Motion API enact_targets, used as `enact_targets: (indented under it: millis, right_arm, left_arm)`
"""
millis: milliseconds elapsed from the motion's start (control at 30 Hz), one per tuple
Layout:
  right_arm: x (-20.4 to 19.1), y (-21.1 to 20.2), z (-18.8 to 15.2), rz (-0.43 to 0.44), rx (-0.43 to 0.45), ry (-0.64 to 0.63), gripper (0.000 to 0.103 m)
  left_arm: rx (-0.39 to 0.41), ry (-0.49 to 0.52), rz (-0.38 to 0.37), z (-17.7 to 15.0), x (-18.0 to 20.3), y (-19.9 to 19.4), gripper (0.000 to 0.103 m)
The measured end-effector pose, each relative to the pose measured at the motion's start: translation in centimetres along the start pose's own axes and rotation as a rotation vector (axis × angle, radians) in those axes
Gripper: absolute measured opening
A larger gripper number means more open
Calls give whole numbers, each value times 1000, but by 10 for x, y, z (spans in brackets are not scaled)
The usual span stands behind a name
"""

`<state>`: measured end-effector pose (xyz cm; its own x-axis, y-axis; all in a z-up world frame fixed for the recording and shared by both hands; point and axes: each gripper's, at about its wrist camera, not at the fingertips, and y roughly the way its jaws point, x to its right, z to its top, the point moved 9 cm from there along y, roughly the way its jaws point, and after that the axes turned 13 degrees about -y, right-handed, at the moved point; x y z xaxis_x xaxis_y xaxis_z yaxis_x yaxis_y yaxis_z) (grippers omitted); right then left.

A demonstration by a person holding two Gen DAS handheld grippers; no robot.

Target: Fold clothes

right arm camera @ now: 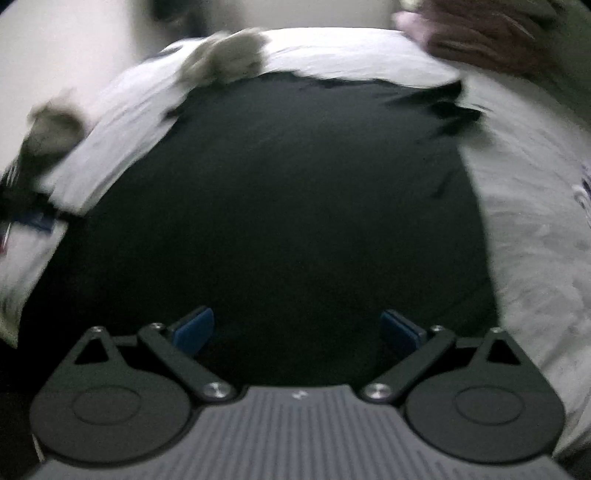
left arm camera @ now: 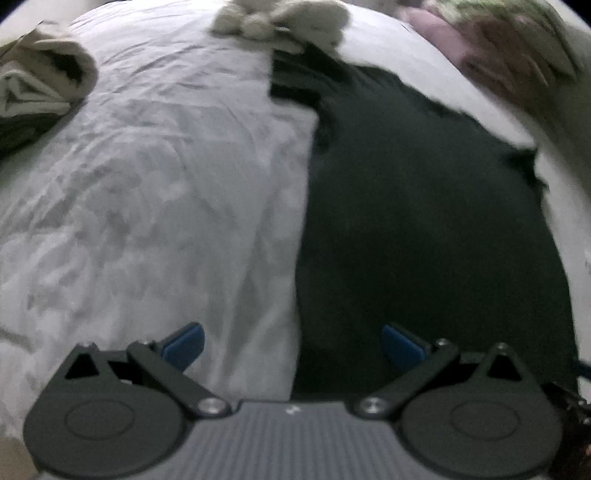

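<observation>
Because the dark garment (left arm camera: 424, 221) lies spread nearly flat on the white bedsheet (left arm camera: 147, 184), the left wrist view reads as a pause between folds: the left gripper (left arm camera: 293, 345) hangs above the cloth's long left edge with its blue pads (left arm camera: 184, 345) wide apart and nothing between them, one pad over sheet and the other over dark fabric. That straddle makes sense if the edge is what gets picked up next (a judgement, not a thing seen). Left of the edge the sheet is bare and wrinkled for a good stretch, which gives room to carry a flap across; farther off sit a rumpled beige pile (left arm camera: 44, 85) at the upper left and a pale lumpy bundle (left arm camera: 280, 22) touching the garment's far corner, with a blurred pinkish patterned cloth (left arm camera: 509, 55) at the upper right. From the right wrist view, the right gripper (right arm camera: 297, 330) is likewise unloaded, its jaws spread wide over the middle of the garment's near part, pads (right arm camera: 194, 330) clear of the cloth as far as the blur lets me tell. Here the garment fills most of the frame; its far edge is ragged and its right far corner (right arm camera: 454, 107) is creased and bunched, so that corner likely needs smoothing. White sheet shows on both sides, wider on the right, while the pale bundle crowds the far left corner and could snag a fold brought that way.
</observation>
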<state>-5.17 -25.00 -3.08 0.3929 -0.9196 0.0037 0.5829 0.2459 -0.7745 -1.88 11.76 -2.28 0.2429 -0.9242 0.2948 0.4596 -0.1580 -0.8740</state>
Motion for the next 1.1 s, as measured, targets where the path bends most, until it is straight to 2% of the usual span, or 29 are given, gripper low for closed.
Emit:
enact_targets:
  millis: [67, 200, 267, 400, 567, 700, 767, 967, 1000, 1033, 1100]
  right_arm:
    - [22, 8, 9, -19, -6, 32, 97]
    - [48, 27, 19, -35, -17, 39, 80]
    - [60, 38, 21, -49, -16, 29, 76]
    - [85, 57, 34, -64, -19, 21, 74]
    - [120, 82, 69, -92, -16, 20, 72]
    - [172, 102, 94, -229, -27, 72, 72]
    - [196, 108, 108, -220, 11, 139, 72]
    - [249, 130, 142, -108, 141, 383, 72]
    - [251, 134, 143, -73, 157, 420, 63]
    - [253, 138, 144, -42, 173, 449, 38]
    - [252, 141, 142, -77, 168, 433, 3]
  left_arm:
    - [12, -13, -7, 10, 11, 7, 103]
    - [37, -27, -30, 27, 34, 28, 103]
    - [49, -30, -45, 35, 46, 41, 103]
    - [70, -9, -27, 54, 61, 59, 103]
    - [174, -16, -37, 92, 66, 71, 103]
    - [170, -90, -56, 106, 56, 82, 103]
    - [174, -104, -68, 111, 58, 81, 103]
    - [179, -97, -72, 112, 58, 84, 103]
    - [178, -97, -72, 112, 58, 85, 103]
    - [179, -97, -72, 112, 58, 85, 103]
    - [181, -96, -72, 113, 58, 85, 103]
